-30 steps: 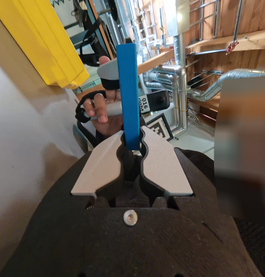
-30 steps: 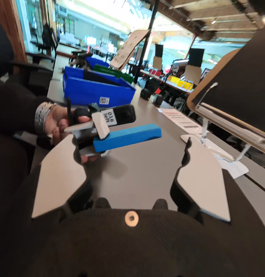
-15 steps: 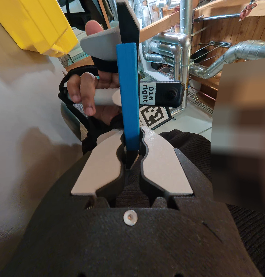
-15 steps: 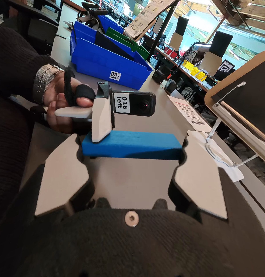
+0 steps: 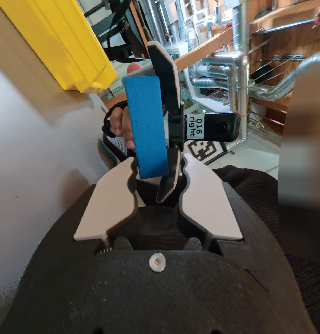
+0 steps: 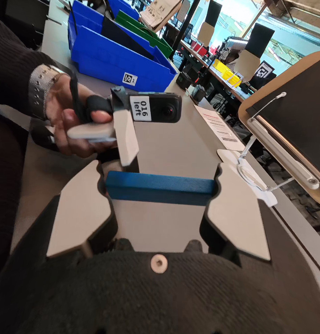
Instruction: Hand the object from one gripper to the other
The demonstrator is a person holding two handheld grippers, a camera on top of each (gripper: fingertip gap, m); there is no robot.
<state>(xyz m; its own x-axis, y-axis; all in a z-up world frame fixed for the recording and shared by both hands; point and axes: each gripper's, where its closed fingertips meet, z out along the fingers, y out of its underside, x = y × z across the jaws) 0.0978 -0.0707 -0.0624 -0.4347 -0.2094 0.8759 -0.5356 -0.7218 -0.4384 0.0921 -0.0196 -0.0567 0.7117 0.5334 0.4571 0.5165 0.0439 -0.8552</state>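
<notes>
Block (image 6: pixel 159 191): blue bar, held in mid-air above the worktop (image 6: pixel 173 144), crosswise between the two grippers, apparently so one can take it from the other.
Right gripper (image 6: pixel 158 188): jaws wide apart but clamped on the block's two ends.
Left gripper (image 5: pixel 158 169): jaws parted, no visible grip on the block; block sits at their tips, contact unclear. Handover looks nearly complete.

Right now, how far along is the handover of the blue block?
Done: the right gripper clamps the blue block end to end between its fingers. In hand: the left gripper stands open, with the block's end between its fingers, apparently not pinched. Left: draw the two grippers apart.
</notes>
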